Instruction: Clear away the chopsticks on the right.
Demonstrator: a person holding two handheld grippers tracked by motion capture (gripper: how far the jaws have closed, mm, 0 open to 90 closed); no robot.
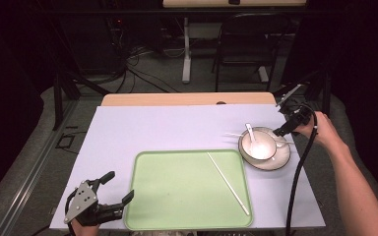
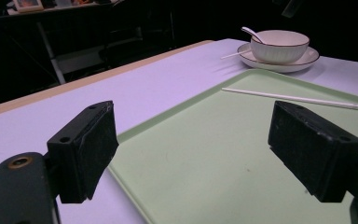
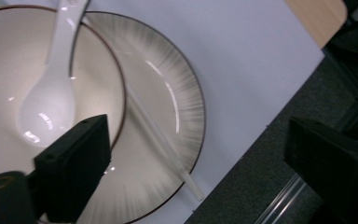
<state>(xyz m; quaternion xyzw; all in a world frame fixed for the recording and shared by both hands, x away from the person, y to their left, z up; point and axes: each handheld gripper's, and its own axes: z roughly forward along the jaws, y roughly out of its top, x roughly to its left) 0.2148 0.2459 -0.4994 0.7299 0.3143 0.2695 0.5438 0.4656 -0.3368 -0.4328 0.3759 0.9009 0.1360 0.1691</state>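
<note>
A pale green tray point(image 1: 177, 196) point(image 2: 205, 154) lies at the table's near middle, with one white chopstick point(image 1: 229, 184) point(image 2: 298, 99) lying slantwise on its right half. At the right a white bowl point(image 1: 258, 145) point(image 2: 279, 46) point(image 3: 9, 56) stands on a striped plate point(image 1: 280, 160) point(image 2: 307, 58) point(image 3: 168, 93). A white spoon point(image 1: 251, 133) point(image 2: 254, 35) point(image 3: 51, 98) rests in the bowl. A second chopstick point(image 1: 234, 134) point(image 3: 158, 140) lies across the plate beside the bowl. My right gripper point(image 1: 281, 130) point(image 3: 203, 163) hovers open over the plate's far right rim. My left gripper point(image 1: 119, 187) point(image 2: 200, 144) stands open at the tray's left edge, holding nothing.
A lilac sheet point(image 1: 152, 128) covers the table, whose wooden strip point(image 1: 177, 98) shows at the far edge. The table's right edge point(image 3: 261, 130) runs just under my right gripper, with grey floor beyond. A black chair point(image 1: 248, 44) and cables stand behind the table.
</note>
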